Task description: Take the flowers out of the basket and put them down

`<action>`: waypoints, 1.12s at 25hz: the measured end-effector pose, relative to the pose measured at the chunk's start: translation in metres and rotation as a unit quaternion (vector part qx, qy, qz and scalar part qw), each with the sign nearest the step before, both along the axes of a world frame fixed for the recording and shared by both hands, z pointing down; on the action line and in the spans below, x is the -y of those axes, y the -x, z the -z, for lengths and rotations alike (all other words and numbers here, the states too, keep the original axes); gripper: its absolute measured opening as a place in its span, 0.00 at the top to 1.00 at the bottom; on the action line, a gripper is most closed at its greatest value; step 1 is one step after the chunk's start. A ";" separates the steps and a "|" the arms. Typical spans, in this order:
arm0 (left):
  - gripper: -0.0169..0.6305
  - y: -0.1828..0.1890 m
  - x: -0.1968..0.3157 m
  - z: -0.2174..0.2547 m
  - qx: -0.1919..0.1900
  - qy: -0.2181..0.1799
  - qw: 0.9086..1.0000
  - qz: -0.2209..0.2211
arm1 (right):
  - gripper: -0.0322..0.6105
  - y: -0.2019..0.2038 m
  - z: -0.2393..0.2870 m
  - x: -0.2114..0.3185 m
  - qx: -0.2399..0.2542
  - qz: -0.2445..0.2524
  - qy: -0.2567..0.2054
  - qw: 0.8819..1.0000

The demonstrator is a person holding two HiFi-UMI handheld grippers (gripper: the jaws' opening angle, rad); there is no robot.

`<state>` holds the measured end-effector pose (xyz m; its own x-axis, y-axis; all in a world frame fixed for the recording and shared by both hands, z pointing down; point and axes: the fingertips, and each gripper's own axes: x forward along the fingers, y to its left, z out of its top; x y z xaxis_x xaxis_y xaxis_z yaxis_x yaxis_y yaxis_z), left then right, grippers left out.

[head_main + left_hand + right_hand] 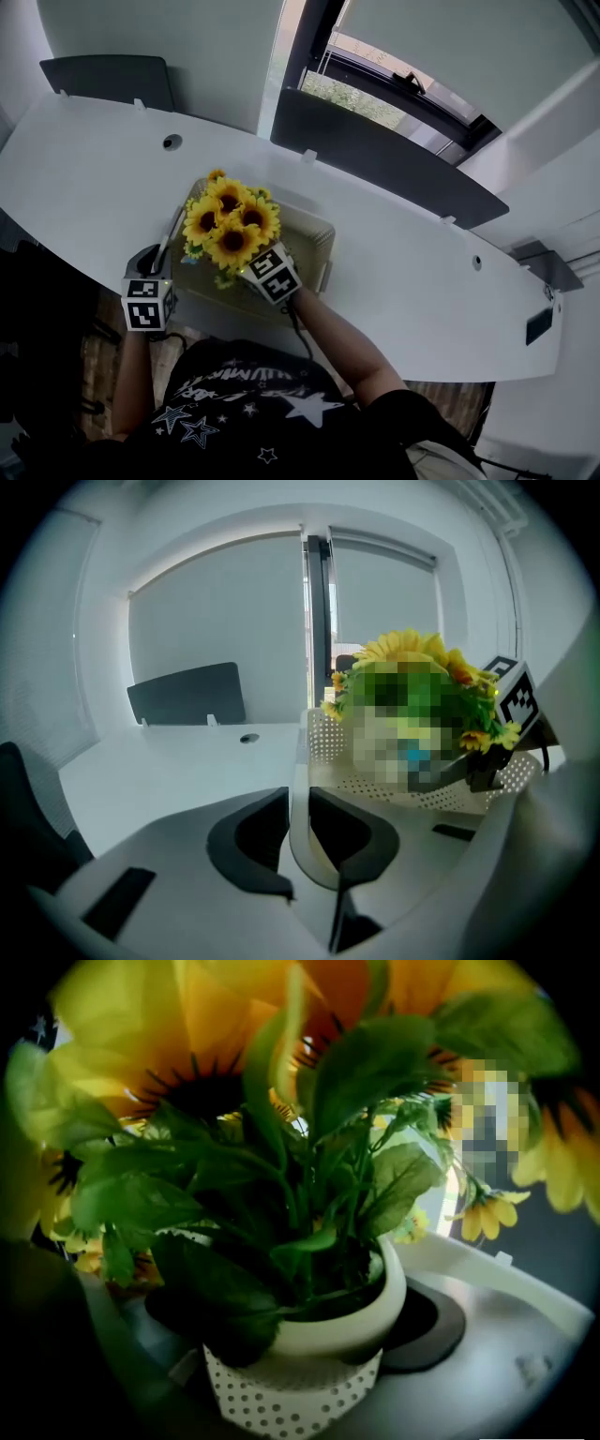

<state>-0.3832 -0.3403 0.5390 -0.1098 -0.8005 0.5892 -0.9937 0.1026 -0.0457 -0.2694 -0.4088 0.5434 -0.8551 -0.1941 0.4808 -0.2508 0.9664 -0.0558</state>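
Observation:
A bunch of yellow sunflowers [230,223] in a white round pot [352,1321] stands in the beige perforated basket [311,236] near the table's front edge. My right gripper [248,262] is shut on the pot; one dark pad [433,1327] presses its side, while leaves hide the other. Just below the pot, the basket's dotted wall [281,1401] shows in the right gripper view. My left gripper [159,255] is shut on the thin beige handle [298,827] at the basket's left end. From there I see the basket wall [398,772], the flowers [412,651] and the right gripper's marker cube [514,697].
The white curved table [112,155] runs from far left to right, with a cable hole [172,142] behind the basket. Dark divider panels [384,155] stand along its far edge, before a window. The person's torso is close to the table's front edge.

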 end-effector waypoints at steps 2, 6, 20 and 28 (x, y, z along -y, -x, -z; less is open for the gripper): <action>0.87 -0.001 0.004 0.006 0.008 -0.010 1.000 0.003 | 0.13 -0.007 0.009 0.009 0.009 -0.011 0.002 1.000; 0.86 0.003 0.003 0.026 0.027 -0.038 0.999 0.015 | 0.13 -0.016 0.022 0.014 0.011 -0.017 -0.011 1.000; 0.86 -0.049 -0.014 0.118 0.037 -0.178 0.983 0.034 | 0.13 -0.063 0.087 0.006 0.092 -0.026 0.002 0.995; 0.86 -0.096 -0.038 0.118 0.014 -0.191 0.981 0.021 | 0.13 -0.109 0.114 -0.002 0.122 -0.043 -0.020 0.991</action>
<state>-0.2871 -0.3024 0.4212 -0.1591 -0.9567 0.2439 -0.9871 0.1581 -0.0237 -0.1604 -0.4067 0.4292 -0.9246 -0.2858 0.2518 -0.3156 0.9450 -0.0863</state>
